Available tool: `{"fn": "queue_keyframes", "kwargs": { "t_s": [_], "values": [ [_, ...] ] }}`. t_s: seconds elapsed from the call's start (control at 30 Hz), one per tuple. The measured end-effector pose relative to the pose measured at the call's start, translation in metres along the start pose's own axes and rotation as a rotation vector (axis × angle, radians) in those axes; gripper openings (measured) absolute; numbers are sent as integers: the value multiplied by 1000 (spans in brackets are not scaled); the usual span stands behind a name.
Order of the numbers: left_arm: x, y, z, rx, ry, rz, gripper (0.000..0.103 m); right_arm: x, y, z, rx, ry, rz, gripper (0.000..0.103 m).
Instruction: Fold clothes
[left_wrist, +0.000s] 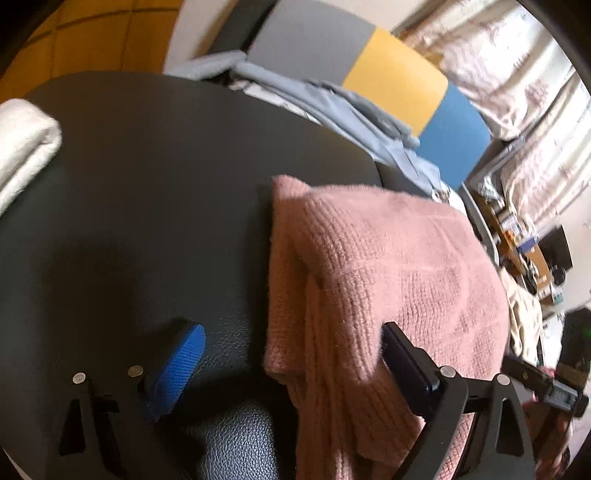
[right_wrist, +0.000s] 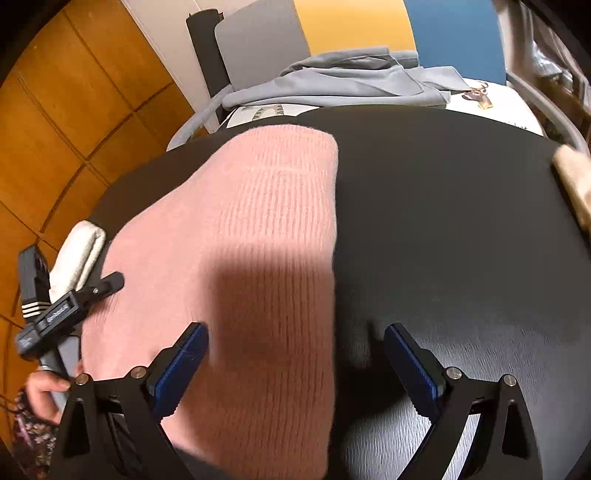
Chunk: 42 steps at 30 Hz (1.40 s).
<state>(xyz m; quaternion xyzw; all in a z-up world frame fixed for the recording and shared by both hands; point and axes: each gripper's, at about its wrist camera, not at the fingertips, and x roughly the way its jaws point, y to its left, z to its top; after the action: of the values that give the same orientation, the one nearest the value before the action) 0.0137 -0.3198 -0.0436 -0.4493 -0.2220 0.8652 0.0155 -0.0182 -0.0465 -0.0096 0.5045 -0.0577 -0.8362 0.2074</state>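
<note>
A pink knit sweater (left_wrist: 388, 266) lies folded on the black leather surface (left_wrist: 147, 206). In the left wrist view my left gripper (left_wrist: 291, 365) stands open, and the sweater's near left edge lies loosely between its fingers. The right finger (left_wrist: 406, 362) rests over the knit, while the blue-padded left finger (left_wrist: 177, 365) is over bare leather. In the right wrist view my right gripper (right_wrist: 297, 363) is open above the sweater's (right_wrist: 240, 240) near right edge, gripping nothing. A hand (right_wrist: 48, 391) holds the left gripper (right_wrist: 105, 285) at the sweater's left side.
A folded white towel (left_wrist: 22, 147) (right_wrist: 79, 254) sits at the surface's left edge. A grey-blue garment (left_wrist: 332, 107) (right_wrist: 343, 81) is heaped beyond the far edge, against a grey, yellow and blue panel (left_wrist: 395, 74). A beige item (right_wrist: 574, 177) lies at the right edge.
</note>
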Motion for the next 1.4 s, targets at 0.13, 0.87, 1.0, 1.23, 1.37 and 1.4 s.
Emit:
{"fn": "queue_keyframes", "kwargs": {
  "t_s": [0.13,0.87,1.0,1.23,1.37,1.4],
  "values": [
    [4,-2,8,29,40,-13,96,16,-14,14,51,22,71,99],
    [38,8,43,66,42,108,103,51,-9,36,9,92,244,103],
    [31,2,31,75,42,88,103,49,5,31,-50,91,153,88],
    [20,-15,15,140,25,86,103,19,-31,-11,85,123,304,62],
    [29,-46,25,304,-5,178,103,3,-43,-38,105,106,360,62],
    [32,-54,29,362,-15,204,103,1,-45,-42,105,96,368,62]
  ]
}}
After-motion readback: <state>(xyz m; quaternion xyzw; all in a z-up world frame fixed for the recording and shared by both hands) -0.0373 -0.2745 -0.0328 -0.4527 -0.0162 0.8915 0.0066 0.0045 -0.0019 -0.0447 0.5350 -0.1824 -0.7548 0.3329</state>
